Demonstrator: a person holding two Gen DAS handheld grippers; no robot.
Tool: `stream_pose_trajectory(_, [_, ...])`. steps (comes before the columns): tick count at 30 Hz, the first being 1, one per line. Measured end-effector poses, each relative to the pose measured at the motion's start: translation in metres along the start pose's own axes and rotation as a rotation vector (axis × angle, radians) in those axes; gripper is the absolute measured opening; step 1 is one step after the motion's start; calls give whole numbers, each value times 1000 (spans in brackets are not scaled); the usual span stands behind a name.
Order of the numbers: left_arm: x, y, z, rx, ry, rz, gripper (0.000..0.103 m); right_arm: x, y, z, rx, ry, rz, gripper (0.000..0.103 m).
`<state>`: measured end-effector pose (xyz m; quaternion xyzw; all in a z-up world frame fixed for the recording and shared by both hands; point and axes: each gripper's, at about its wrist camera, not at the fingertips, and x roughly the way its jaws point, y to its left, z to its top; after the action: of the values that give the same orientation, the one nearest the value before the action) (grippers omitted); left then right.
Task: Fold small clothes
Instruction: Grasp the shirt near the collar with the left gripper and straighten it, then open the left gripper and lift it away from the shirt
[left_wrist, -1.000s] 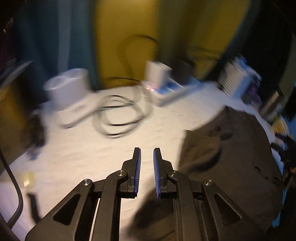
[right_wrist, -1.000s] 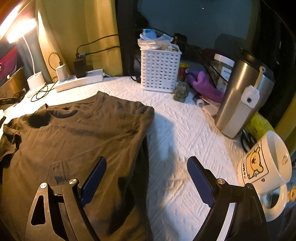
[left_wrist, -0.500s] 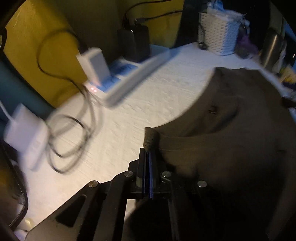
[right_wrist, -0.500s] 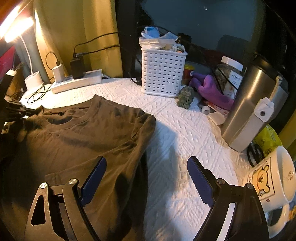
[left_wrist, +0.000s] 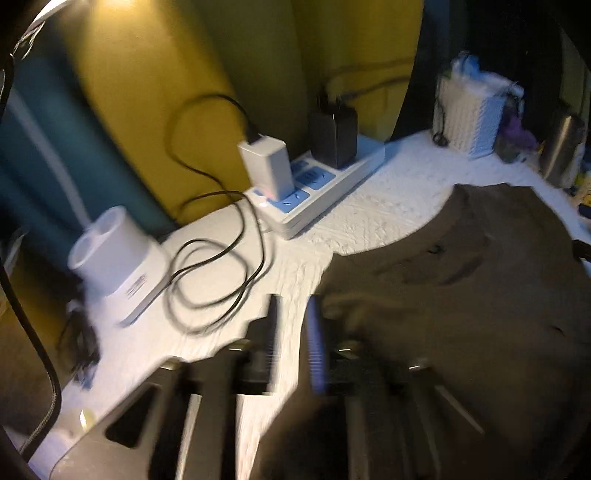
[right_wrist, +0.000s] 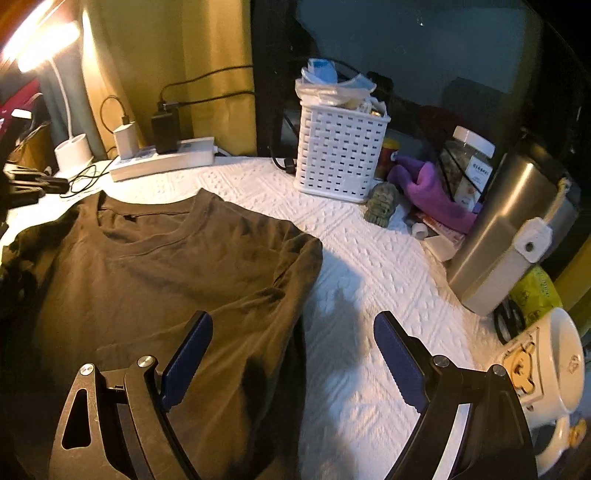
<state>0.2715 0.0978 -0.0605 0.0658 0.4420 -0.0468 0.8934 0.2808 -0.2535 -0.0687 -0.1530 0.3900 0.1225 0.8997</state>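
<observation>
A dark brown T-shirt (left_wrist: 480, 295) lies spread, collar toward the wall, on the white textured table cover (right_wrist: 369, 266). My left gripper (left_wrist: 293, 325) is blurred at the shirt's left sleeve. Its jaws are opening, and only white cover shows in the gap between them. The sleeve edge lies just right of the right finger. In the right wrist view the T-shirt (right_wrist: 166, 266) fills the left half. My right gripper (right_wrist: 291, 343) hangs wide open above its right side edge, holding nothing.
A white power strip (left_wrist: 321, 192) with chargers, a coiled black cable (left_wrist: 210, 280) and a white lamp base (left_wrist: 114, 254) sit behind the left sleeve. To the right stand a white basket (right_wrist: 340, 158), a steel tumbler (right_wrist: 506, 236) and a bear mug (right_wrist: 546, 369).
Half a second ago my left gripper was shut on the sleeve edge. Now its jaws stand apart and it has drawn back to the left. The right gripper has stayed still.
</observation>
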Motion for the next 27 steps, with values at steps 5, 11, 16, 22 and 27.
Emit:
stream_pose_trajectory(5, [-61,5,-49,-45,-37,-19,41,-27,5,-16,-12,-15,-14,90])
stream_pose_trajectory(11, [-99,0,-100,-101,-47,-32,41,-66,8,-38,-3,-42,-34,90])
stream_pose_trajectory(16, [-119,-10,-128,-136,-71,-51,43,-97,12,-55,11,-65,-38,90])
stream_pose_trajectory(22, [-143,-20,-155,-159,-94,-85,52,-127,21,-87,38,-63,-29,90])
stream_pose_trajectory(27, [-161,-23,-171,-168,-112,-73,56,-141,28,-112,81,-51,-3,90])
